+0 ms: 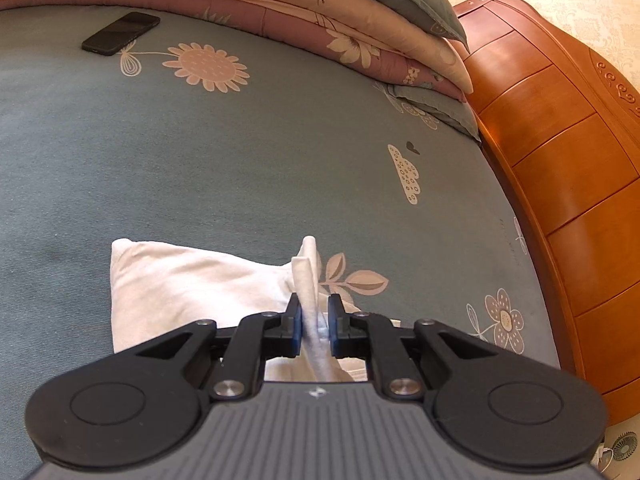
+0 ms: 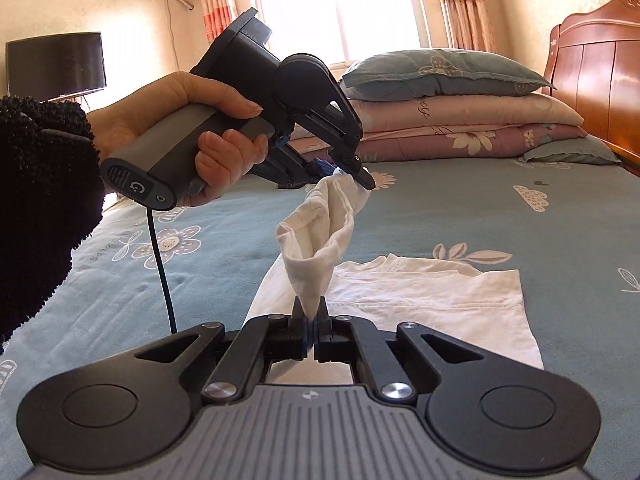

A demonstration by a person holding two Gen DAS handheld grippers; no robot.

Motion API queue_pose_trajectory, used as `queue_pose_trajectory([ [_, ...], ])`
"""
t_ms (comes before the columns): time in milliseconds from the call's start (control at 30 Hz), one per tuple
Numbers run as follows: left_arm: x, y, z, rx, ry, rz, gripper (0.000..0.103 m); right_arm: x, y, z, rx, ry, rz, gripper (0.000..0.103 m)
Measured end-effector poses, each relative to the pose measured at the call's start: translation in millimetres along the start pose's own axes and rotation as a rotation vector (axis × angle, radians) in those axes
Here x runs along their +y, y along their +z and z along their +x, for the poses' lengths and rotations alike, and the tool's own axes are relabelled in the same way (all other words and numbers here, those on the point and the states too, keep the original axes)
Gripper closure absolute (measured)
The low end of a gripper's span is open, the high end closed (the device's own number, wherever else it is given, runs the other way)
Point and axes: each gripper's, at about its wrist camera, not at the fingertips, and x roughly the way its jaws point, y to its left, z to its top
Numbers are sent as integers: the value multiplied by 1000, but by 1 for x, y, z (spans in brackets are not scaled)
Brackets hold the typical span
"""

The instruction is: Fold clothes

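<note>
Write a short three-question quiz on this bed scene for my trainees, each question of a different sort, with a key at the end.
1. True or false: the left gripper and the right gripper both pinch the white garment.
2. Multiple choice: the black phone lies
A. on the stacked quilts
B. flat on the bedsheet, apart from the garment
C. under the garment
3. Fill the gap: the pinched part of the garment is lifted off the bedsheet, while the rest lies ____ on it.

Key:
1. True; fabric sits between each gripper's fingers.
2. B
3. flat
</note>
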Motion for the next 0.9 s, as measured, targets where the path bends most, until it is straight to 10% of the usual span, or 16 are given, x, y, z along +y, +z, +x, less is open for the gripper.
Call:
queue_pose_trajectory([
  [900, -107, -38, 120, 144, 165, 210, 93, -119, -47, 2, 50, -8, 409, 100],
])
